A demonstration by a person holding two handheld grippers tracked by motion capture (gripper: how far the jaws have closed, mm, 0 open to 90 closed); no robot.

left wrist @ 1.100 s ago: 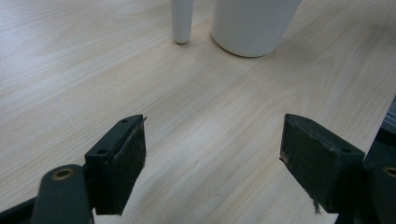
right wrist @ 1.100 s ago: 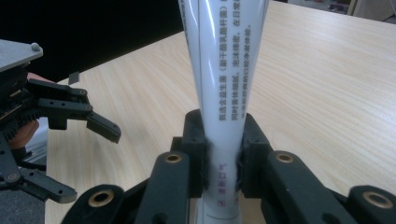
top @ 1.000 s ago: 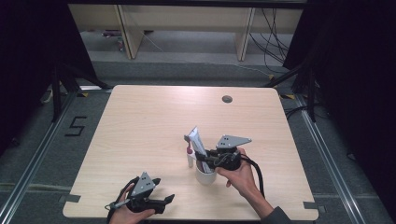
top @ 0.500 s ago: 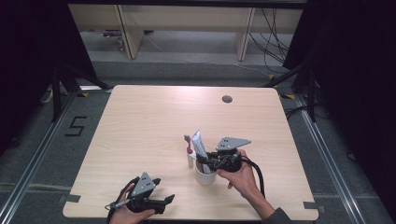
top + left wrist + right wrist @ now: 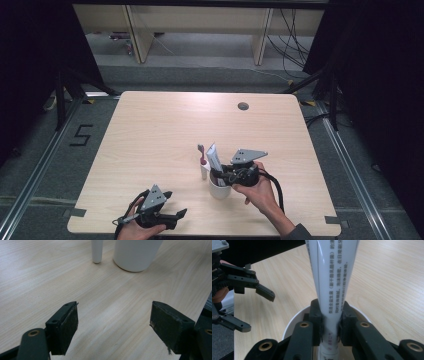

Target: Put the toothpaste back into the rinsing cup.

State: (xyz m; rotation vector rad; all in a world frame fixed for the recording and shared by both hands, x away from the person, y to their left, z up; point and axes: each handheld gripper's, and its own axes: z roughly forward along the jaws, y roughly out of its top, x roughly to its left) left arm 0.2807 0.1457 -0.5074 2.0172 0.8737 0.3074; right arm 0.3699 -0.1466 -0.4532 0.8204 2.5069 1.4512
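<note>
A white toothpaste tube [image 5: 332,285] stands upright in a white cup [image 5: 291,322], and my right gripper [image 5: 331,326] is shut on its lower part just above the rim. From above, the tube [image 5: 214,156] rises out of the cup [image 5: 219,191] with the right gripper [image 5: 220,176] at the cup's mouth. A toothbrush [image 5: 203,162] with a reddish head stands against the cup's left side, its white handle [image 5: 97,251] resting on the table beside the cup [image 5: 136,253]. My left gripper [image 5: 115,325] is open over bare wood, near the front edge [image 5: 172,216].
The light wooden table [image 5: 165,130] has a small round cable hole [image 5: 243,106] at the back right. Dark floor and rails surround the table. The left gripper [image 5: 249,292] sits to the left of the cup, its jaws spread.
</note>
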